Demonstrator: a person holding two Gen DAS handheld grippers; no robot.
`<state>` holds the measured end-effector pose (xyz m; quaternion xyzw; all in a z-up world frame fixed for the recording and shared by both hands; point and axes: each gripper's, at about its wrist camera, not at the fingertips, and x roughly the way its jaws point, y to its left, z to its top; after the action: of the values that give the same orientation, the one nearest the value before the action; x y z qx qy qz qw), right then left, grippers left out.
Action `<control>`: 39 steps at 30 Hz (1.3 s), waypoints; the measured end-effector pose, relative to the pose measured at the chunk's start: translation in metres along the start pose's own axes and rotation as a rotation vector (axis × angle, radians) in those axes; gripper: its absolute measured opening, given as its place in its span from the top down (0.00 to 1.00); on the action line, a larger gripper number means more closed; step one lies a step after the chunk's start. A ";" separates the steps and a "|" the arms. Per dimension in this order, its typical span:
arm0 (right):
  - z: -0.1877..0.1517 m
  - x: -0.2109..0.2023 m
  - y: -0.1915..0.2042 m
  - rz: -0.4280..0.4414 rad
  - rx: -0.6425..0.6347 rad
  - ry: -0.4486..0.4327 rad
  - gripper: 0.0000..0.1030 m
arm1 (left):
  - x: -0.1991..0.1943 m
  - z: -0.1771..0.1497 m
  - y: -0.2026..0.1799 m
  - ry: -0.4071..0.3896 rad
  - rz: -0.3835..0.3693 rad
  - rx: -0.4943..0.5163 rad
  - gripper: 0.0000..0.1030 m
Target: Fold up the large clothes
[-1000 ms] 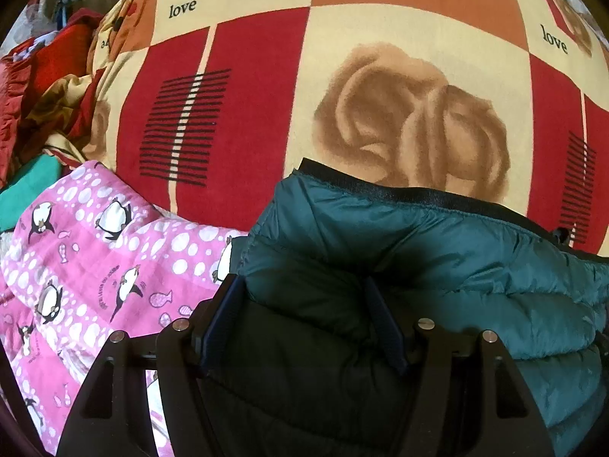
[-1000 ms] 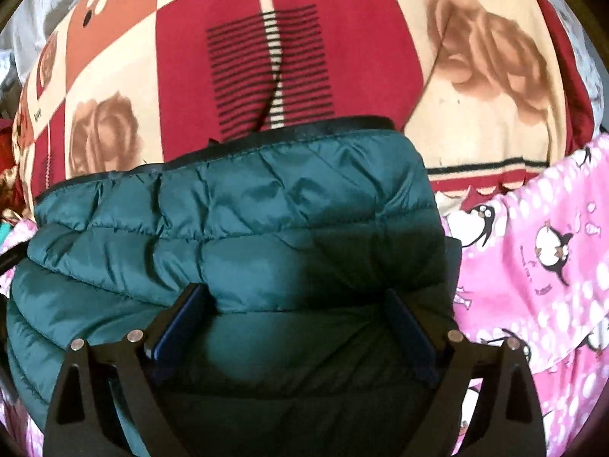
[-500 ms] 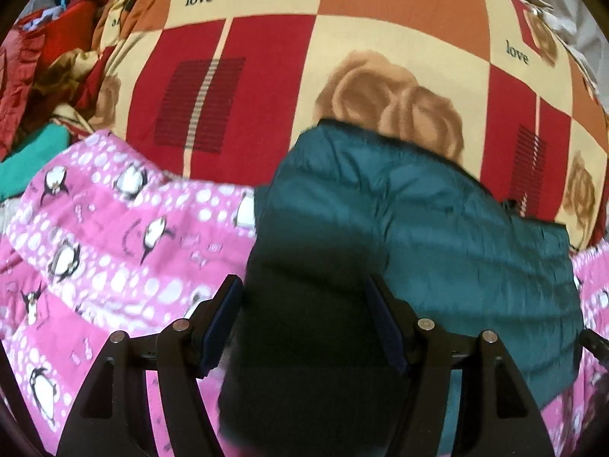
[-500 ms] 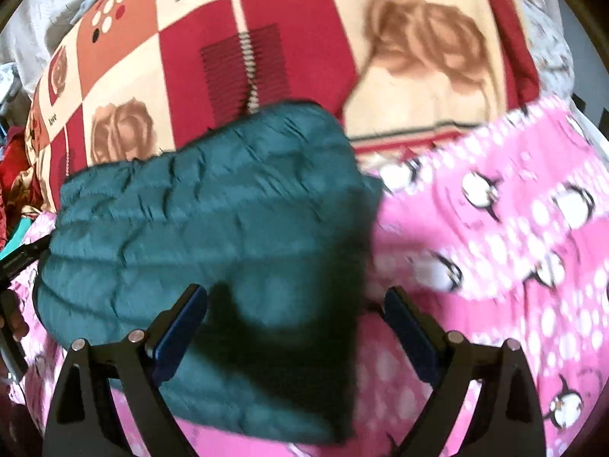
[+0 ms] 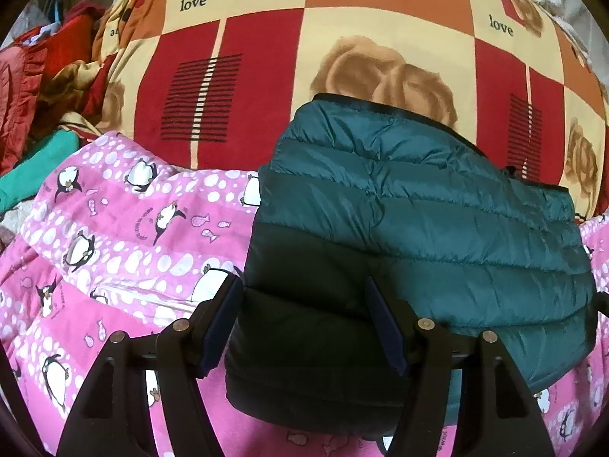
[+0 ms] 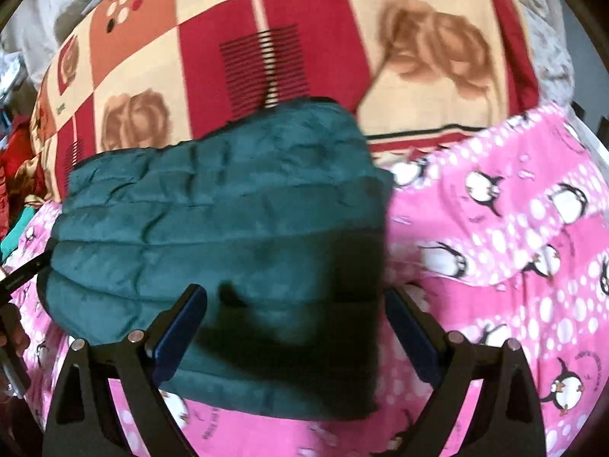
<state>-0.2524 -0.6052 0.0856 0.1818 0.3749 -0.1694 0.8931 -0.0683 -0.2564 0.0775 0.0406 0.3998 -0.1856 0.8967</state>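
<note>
A teal quilted puffer jacket (image 5: 399,228) lies folded into a flat rectangle, partly on a pink penguin-print blanket (image 5: 125,236) and partly on a checked rose blanket (image 5: 304,57). My left gripper (image 5: 302,285) hovers over the jacket's near left corner with its jaws apart and its pads clear of the fabric. In the right wrist view the same jacket (image 6: 213,205) is blurred. My right gripper (image 6: 295,291) stands open wide over its near right corner. Neither gripper holds anything.
Red, gold and green clothes (image 5: 45,87) are heaped at the far left. The pink blanket (image 6: 514,228) spreads to the right of the jacket. A grey-white sheet (image 6: 548,57) shows past the rose blanket. A hand (image 6: 13,335) with the other gripper's handle sits at the left edge.
Both grippers have drawn back from the jacket, which looks smaller and farther off. Its whole folded outline and more of the pink blanket now show. The jaws have kept the same width.
</note>
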 end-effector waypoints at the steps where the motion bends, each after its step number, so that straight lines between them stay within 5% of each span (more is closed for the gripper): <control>1: 0.001 0.003 0.004 0.005 0.001 0.003 0.06 | 0.001 0.000 -0.001 0.000 0.003 0.001 0.64; 9: 0.004 0.037 0.022 -0.033 -0.012 0.038 0.00 | 0.009 -0.002 -0.002 0.004 0.013 -0.001 0.60; 20: 0.007 -0.003 0.023 -0.007 -0.007 -0.059 0.00 | 0.010 -0.007 -0.004 -0.005 0.030 -0.011 0.58; 26: 0.004 0.035 0.023 -0.021 -0.026 0.056 0.00 | 0.010 -0.008 -0.007 -0.009 0.042 0.001 0.58; 39: -0.001 0.013 0.015 -0.022 -0.012 0.025 0.00 | 0.013 -0.009 -0.005 0.000 0.040 -0.023 0.56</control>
<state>-0.2383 -0.5942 0.0787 0.1743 0.3890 -0.1748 0.8876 -0.0688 -0.2627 0.0622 0.0380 0.4008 -0.1629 0.9008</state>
